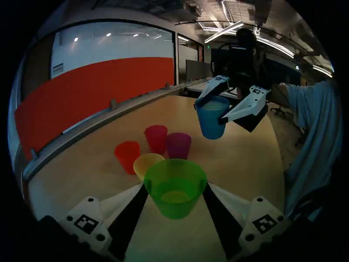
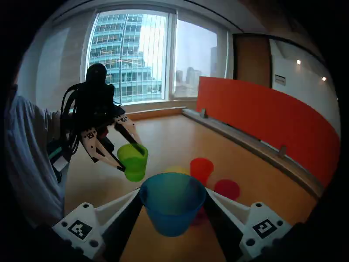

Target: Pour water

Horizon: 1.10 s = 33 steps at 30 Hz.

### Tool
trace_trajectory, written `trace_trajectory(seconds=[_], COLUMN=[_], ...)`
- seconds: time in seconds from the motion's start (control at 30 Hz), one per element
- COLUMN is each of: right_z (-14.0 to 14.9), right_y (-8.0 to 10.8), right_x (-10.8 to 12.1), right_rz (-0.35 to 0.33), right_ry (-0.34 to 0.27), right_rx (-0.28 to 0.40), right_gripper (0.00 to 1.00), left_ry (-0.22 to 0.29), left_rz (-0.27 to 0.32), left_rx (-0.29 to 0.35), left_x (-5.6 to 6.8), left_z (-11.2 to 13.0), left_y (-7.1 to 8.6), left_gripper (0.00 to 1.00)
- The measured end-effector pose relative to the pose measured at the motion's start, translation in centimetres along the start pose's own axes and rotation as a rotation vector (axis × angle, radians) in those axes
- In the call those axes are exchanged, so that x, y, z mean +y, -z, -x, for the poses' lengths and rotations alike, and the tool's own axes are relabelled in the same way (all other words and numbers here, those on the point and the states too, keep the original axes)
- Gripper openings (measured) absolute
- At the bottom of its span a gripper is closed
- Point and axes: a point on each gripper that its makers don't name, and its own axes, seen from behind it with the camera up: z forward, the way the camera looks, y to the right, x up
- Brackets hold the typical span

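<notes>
I've got the left tongs (image 1: pixel 175 187) clamped on the green cup (image 1: pixel 174 201), one finger on each side, with the cup upright. The right tongs (image 2: pixel 172 197) grip the blue cup (image 2: pixel 172 214) the same way. In the left gripper view the blue cup hangs at about 1 o'clock from the green one, clear of it and off the table (image 1: pixel 248 174), and it looks like there's water in it. On the table around 11 o'clock behind the green cup sit an orange cup (image 1: pixel 126 155), a yellow cup (image 1: pixel 144 165), a red cup (image 1: pixel 156 137) and a purple cup (image 1: pixel 178 145). There's a sleeve (image 1: pixel 314 131) at 3 o'clock.
</notes>
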Motion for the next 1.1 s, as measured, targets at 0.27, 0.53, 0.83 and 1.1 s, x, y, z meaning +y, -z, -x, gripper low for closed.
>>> trace_trajectory(seconds=[0.27,0.53,0.83,1.1], right_z=[2.9,5.1,7.2,8.7], right_y=[-1.0,-1.9,-2.6,-3.0], right_x=[-1.1,-1.8,-2.2,-2.2], right_rz=[-0.034,-0.056,-0.074,-0.078], right_ry=[0.02,0.022,0.018,0.019], right_rx=[-0.063,-0.112,-0.156,-0.184], right_gripper=[0.92,0.92,0.92,0.92], left_ry=[-0.004,0.007,-0.002,-0.009], left_rz=[0.036,0.06,0.083,0.087], left_rx=[-0.041,-0.074,-0.119,-0.13], left_x=[1.0,1.5,2.1,1.9], left_z=[1.4,2.6,4.2,4.4], left_y=[-0.6,-1.3,-2.3,-3.0], left_gripper=[0.86,0.86,0.87,0.87])
